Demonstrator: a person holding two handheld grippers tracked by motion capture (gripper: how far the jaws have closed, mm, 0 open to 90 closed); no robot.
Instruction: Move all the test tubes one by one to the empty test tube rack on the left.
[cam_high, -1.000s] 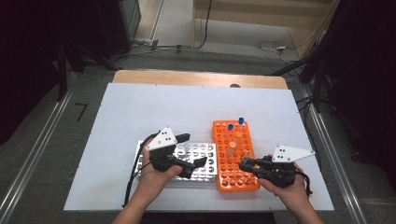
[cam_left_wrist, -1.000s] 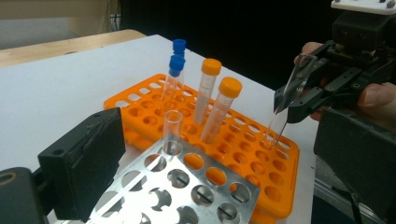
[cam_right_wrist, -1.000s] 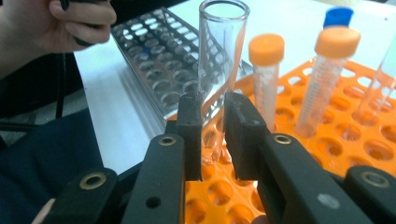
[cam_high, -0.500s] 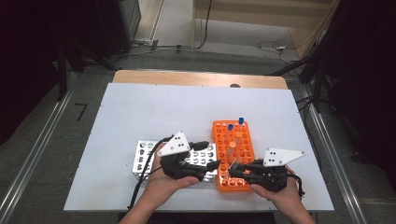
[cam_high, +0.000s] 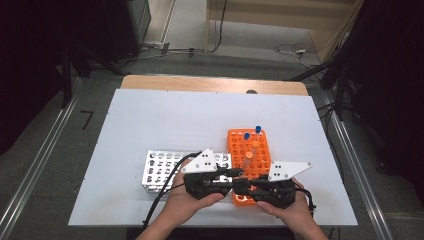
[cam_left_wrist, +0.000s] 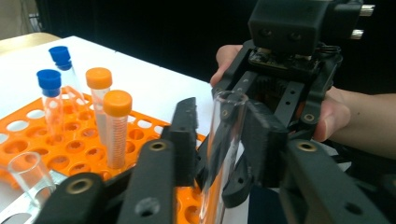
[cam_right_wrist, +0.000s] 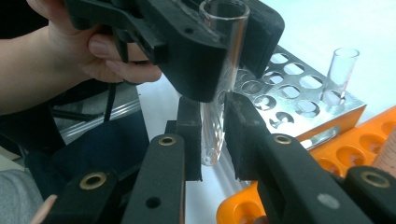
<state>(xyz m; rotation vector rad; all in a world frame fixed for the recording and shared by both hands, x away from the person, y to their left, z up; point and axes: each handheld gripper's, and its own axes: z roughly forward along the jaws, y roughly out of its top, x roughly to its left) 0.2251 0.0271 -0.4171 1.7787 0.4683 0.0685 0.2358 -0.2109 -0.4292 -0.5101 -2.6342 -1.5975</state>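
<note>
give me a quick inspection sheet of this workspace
surface: white table top, bare apart from the racks
job's things: clear tube upright between both tools; orange rack with two blue-capped and two orange-capped tubes; metal rack with one open clear tube
clutter: nothing seen
grippers: left tool has just been closing, pads on the tube's upper part; right tool shut on its lower part
cables: black cable trails off the near edge
surroundings: floor cables, dark stands, wooden board behind the table
</note>
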